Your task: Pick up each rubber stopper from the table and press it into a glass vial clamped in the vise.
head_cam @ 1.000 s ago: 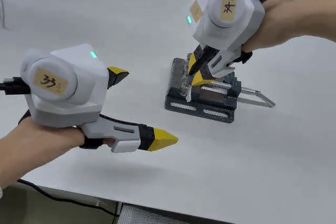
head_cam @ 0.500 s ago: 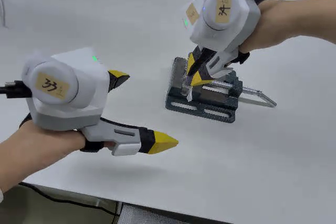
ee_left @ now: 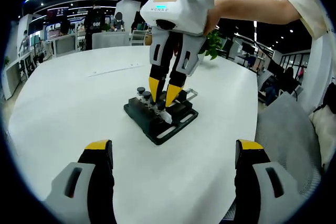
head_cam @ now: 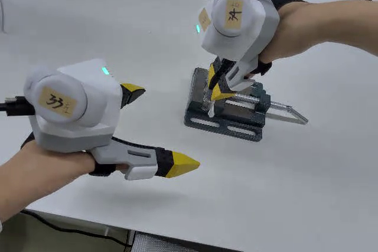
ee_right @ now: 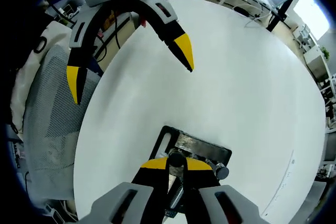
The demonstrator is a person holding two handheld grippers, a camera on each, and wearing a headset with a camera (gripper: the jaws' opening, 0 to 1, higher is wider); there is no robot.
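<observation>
Across the broad white round table (head_cam: 295,193), the dark grey metal bench vise (head_cam: 227,123) sits out in the middle, with its screw handle pointing off to the person's right. The right gripper (head_cam: 212,90) hangs directly over it, jaws pointing steeply down at the clamping slot. The left gripper (head_cam: 158,127) is held low above bare tabletop, well apart from the vise on the person's left, with its yellow-tipped jaws spread wide and nothing between them. Of the two, the right is much the nearer to the work.

In the left gripper view, a short row of small clear glass vials (ee_left: 147,97) stands upright in the vise, and several at the far end already wear dark caps. The right gripper (ee_left: 164,90) comes down at the near end of that row.

In the right gripper view, its jaws are drawn nearly together and appear clamped on a small black rubber stopper (ee_right: 176,158), one yellow tip on each side. The stopper sits just above the slot, at or on a vial mouth; whether it is seated I cannot tell.

The vials' long axis runs vertically, so the press should probably go straight down along it. Any sideways lean could tip the glass in the clamp.
</observation>
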